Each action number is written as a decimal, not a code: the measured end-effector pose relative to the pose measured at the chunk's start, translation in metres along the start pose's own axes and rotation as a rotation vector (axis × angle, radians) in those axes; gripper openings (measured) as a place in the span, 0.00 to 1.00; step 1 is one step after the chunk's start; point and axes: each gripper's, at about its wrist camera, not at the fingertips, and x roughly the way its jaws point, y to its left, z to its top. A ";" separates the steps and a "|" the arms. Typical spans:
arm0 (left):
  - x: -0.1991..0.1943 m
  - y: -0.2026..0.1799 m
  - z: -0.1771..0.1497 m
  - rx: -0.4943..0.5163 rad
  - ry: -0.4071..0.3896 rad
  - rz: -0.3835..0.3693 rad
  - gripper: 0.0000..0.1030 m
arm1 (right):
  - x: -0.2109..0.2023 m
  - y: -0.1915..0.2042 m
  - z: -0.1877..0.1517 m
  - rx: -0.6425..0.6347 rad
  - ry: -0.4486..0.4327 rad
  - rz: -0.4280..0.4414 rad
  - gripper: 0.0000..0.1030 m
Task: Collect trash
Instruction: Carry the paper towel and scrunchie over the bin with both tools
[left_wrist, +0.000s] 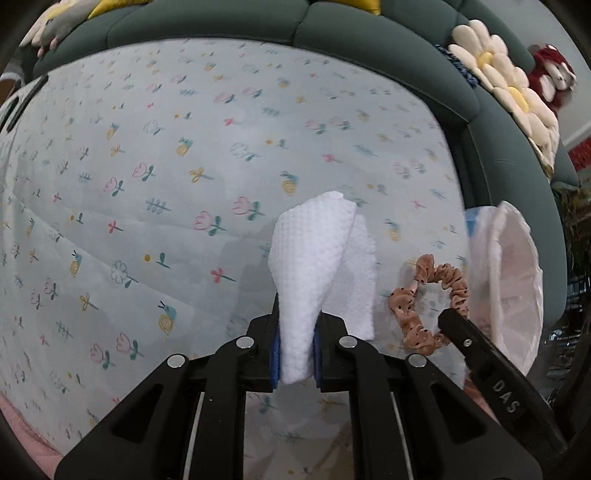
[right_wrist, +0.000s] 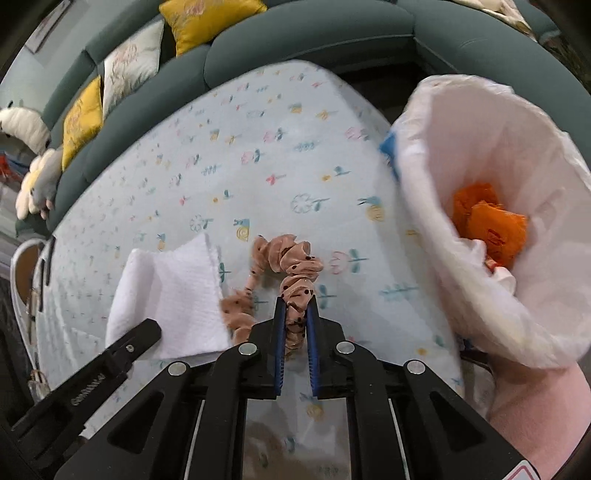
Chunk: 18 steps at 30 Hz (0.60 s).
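Spreading across nearly the whole frame in both views, the bed (left_wrist: 184, 166) with its flower-print sheet is what everything rests on or hangs above, ringed along the top by a green padded surround (left_wrist: 258, 22) with cushions (right_wrist: 207, 18). At the right edge you have the white bin bag (right_wrist: 491, 206) gaping towards you, its mouth wide so that trash can drop straight in; orange scraps (right_wrist: 487, 221) already lie at its bottom. Your left tongs (left_wrist: 296, 350) are clamped on a white paper towel (left_wrist: 314, 266), low centre in the left view, lifted so its loose end stands clear of the sheet. That looks like the next piece bound for the bag. Your right tongs (right_wrist: 296, 332) pinch one side of a peach dotted scrunchie (right_wrist: 295, 273), low centre in the right view, the rest of its loop trailing left towards the towel. It sits between towel and bag, so you may only be moving it aside; whether it counts as trash I cannot say.
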 end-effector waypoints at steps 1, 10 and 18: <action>-0.004 -0.005 -0.001 0.008 -0.009 -0.005 0.11 | -0.011 -0.004 0.001 0.006 -0.021 0.010 0.09; -0.053 -0.057 -0.001 0.103 -0.112 -0.063 0.11 | -0.083 -0.030 0.013 0.049 -0.174 0.068 0.09; -0.088 -0.110 -0.006 0.196 -0.168 -0.125 0.11 | -0.142 -0.058 0.018 0.064 -0.293 0.076 0.09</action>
